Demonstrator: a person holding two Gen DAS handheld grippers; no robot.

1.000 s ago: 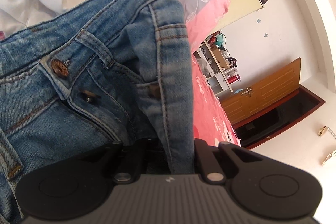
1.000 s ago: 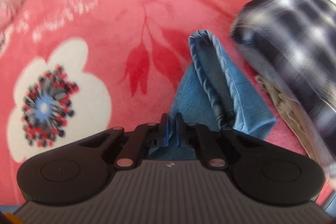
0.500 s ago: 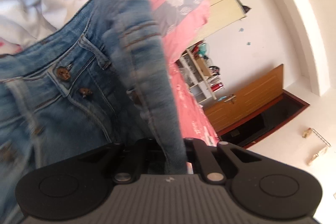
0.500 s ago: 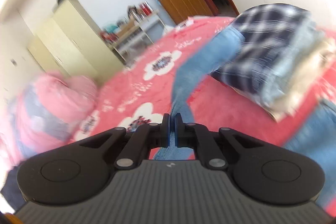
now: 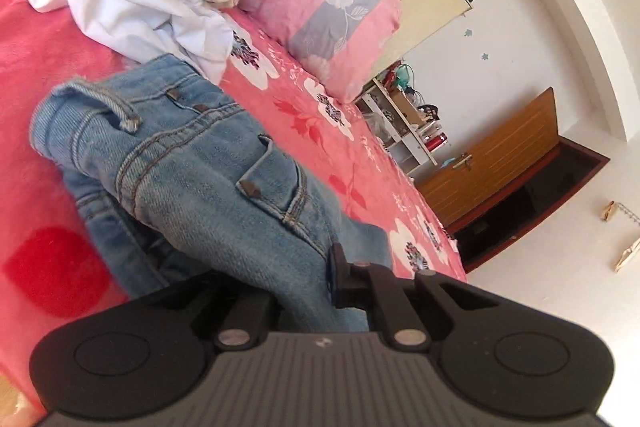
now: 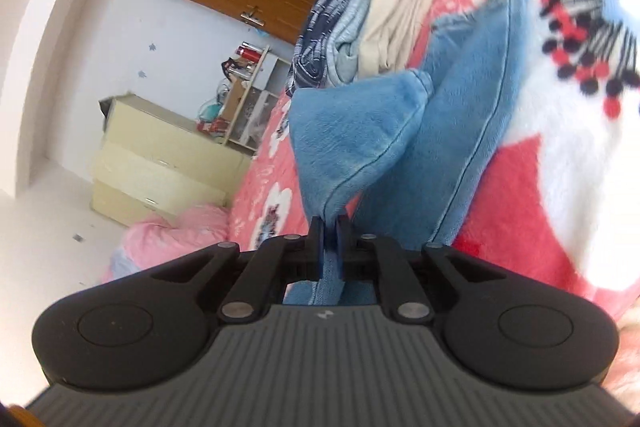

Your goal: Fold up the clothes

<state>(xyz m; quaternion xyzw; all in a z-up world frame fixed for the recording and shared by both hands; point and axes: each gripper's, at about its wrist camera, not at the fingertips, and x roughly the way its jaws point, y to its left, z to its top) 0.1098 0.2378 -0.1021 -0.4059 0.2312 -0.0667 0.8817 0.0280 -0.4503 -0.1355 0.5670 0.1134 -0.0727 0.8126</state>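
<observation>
One pink floral blanket point(image 5: 328, 131) under jeans point(image 5: 208, 171); wooden door point(image 5: 500, 155) beyond.

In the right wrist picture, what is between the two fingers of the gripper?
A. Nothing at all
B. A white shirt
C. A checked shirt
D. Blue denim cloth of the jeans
D: the right gripper has its pads pressed on a fold of the blue jeans, though its jaws are beginning to open; the stack of folded clothes lies apart, farther back on the red blanket.
</observation>
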